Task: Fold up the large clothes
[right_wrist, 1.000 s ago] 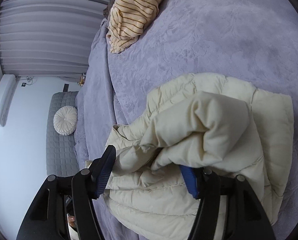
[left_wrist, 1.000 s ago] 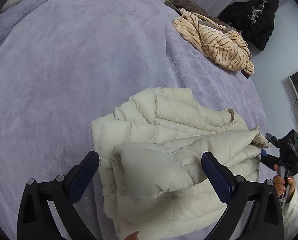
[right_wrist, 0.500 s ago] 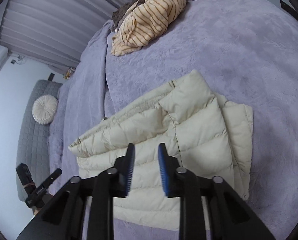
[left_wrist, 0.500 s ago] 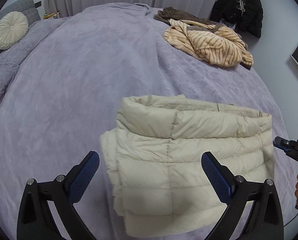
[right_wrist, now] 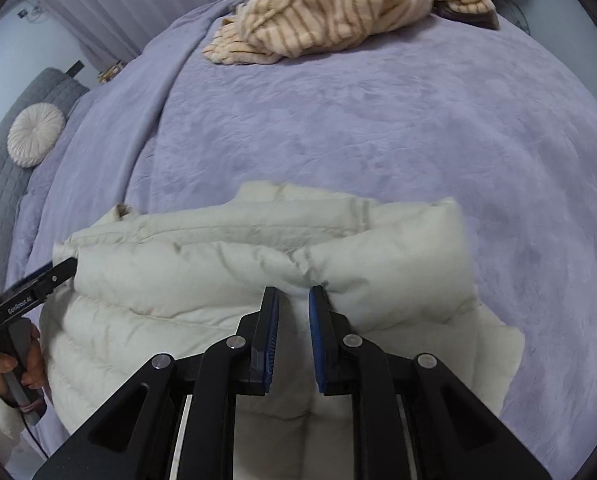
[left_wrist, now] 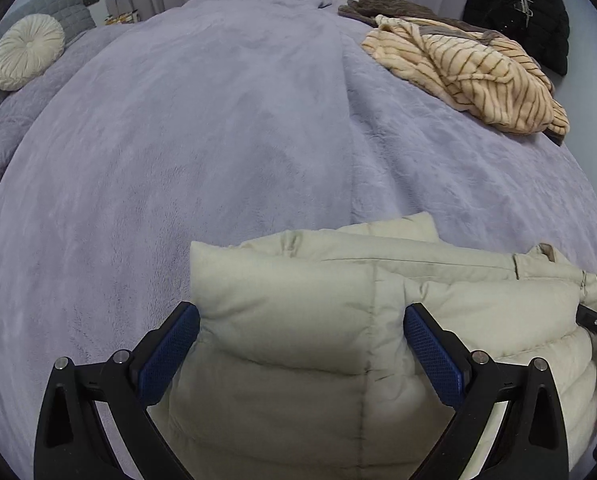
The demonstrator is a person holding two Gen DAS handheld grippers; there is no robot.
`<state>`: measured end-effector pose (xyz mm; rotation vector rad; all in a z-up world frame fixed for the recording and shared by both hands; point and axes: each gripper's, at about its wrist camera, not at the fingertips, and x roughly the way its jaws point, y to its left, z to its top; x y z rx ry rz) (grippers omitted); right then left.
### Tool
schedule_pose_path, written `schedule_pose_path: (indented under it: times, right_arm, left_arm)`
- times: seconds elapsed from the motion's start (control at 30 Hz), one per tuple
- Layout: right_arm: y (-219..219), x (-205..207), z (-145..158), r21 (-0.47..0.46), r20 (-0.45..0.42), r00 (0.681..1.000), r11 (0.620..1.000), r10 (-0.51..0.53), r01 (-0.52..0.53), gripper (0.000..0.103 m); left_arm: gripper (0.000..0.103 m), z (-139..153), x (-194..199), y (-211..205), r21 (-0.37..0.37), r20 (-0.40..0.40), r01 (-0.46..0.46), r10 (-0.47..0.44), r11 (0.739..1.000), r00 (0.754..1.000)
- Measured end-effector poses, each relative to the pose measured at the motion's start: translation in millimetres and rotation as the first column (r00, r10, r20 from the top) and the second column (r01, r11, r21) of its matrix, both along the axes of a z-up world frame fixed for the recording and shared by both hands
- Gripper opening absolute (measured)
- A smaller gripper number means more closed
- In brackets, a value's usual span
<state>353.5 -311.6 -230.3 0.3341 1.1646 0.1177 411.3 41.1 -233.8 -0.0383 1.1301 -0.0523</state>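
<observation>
- The cream puffer jacket (left_wrist: 338,340) lies folded into a thick block at the near edge of the lavender bedspread (left_wrist: 198,140), with its folded layers stacked and the topmost quilted panel facing the cameras.
- Left gripper (left_wrist: 300,342): jaws spread wide, straddling the near left portion of the jacket. The blue pads (left_wrist: 434,356) sit at either side of a puffed panel without pinching it; nothing is held.
- Right gripper (right_wrist: 293,308): jaws nearly closed, with a narrow gap. A small ridge of jacket fabric bunches right at the tips; whether it is actually clamped cannot be told from this view.
- Step in hand, as a judgement: the fold appears complete or nearly so, and the grippers are positioned for pressing, squaring or lifting the bundle.
- Next move calls for: a firm closure on several layers at once, since the filling is springy and the fold is likely to puff open if only the top layer is taken.
- Surroundings: a striped beige garment (left_wrist: 478,76) lies unfolded at the far right of the bed, well apart from the jacket, on top of a brown garment (left_wrist: 386,6). A dark coat (left_wrist: 526,12) hangs beyond it. A round white cushion (left_wrist: 26,56) rests at the far left.
</observation>
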Motion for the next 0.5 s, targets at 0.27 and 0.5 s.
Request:
schedule_pose_path:
  times: [0.27, 0.5]
  right_arm:
    - [-35.0, 8.0, -51.0, 0.201, -0.033, 0.994, 0.974, -0.102, 0.107, 0.0]
    - [-39.4, 5.1, -54.6, 0.226, -0.035, 0.993, 0.967, -0.111, 0.116, 0.0]
  left_arm:
    - [0.103, -31.6, 7.6, 4.8, -0.039, -0.017, -0.016, 0.015, 0.999, 1.0]
    - [0.103, -33.0, 6.5, 5.4, -0.036, -0.02, -0.003, 0.002, 0.999, 1.0]
